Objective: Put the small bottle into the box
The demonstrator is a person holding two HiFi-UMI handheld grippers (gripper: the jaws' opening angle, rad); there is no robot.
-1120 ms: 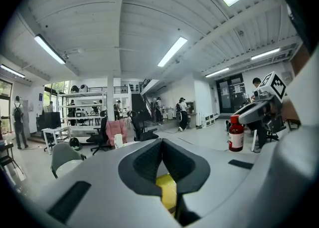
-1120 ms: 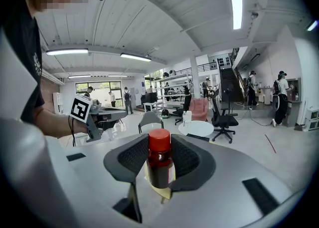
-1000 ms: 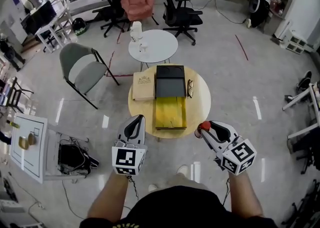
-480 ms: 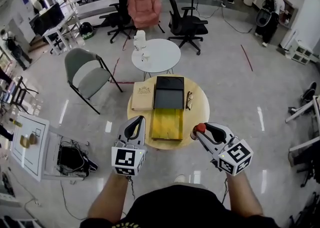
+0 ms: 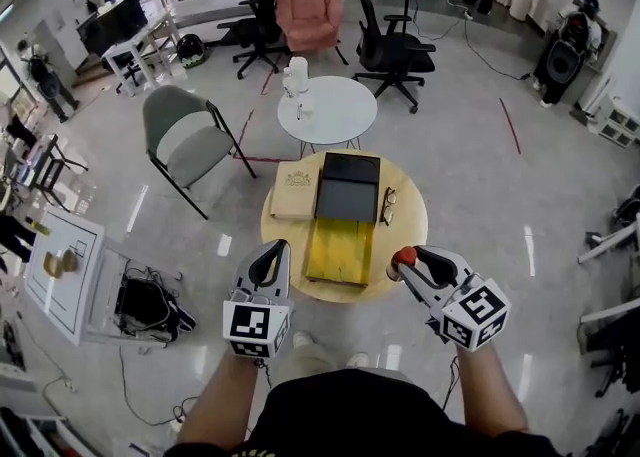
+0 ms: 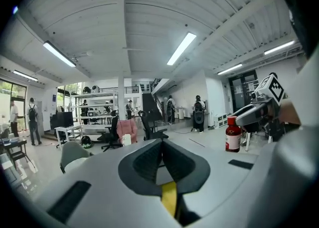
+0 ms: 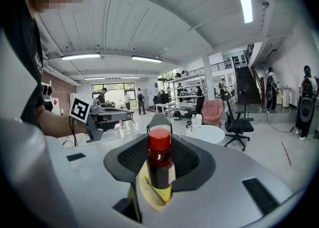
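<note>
The small bottle (image 7: 159, 164), dark with a red cap (image 5: 404, 257), stands upright between the jaws of my right gripper (image 5: 411, 264), which is shut on it over the near right edge of the round table (image 5: 412, 245). The box (image 5: 339, 251) lies open mid-table, its yellow inside toward me and its black lid (image 5: 347, 188) laid back beyond it. My left gripper (image 5: 270, 257) hovers at the table's near left edge, jaws together and empty (image 6: 162, 144). The left gripper view also shows the bottle (image 6: 232, 134).
A beige flat box (image 5: 292, 195) lies left of the black lid and a pair of glasses (image 5: 388, 205) right of it. Beyond the table stand a white round table (image 5: 328, 110), a grey folding chair (image 5: 185, 145) and office chairs.
The head view has drifted a little, so the table sits slightly lower and further right. Both grippers keep their places at the near edge, and the bottle stays held.
</note>
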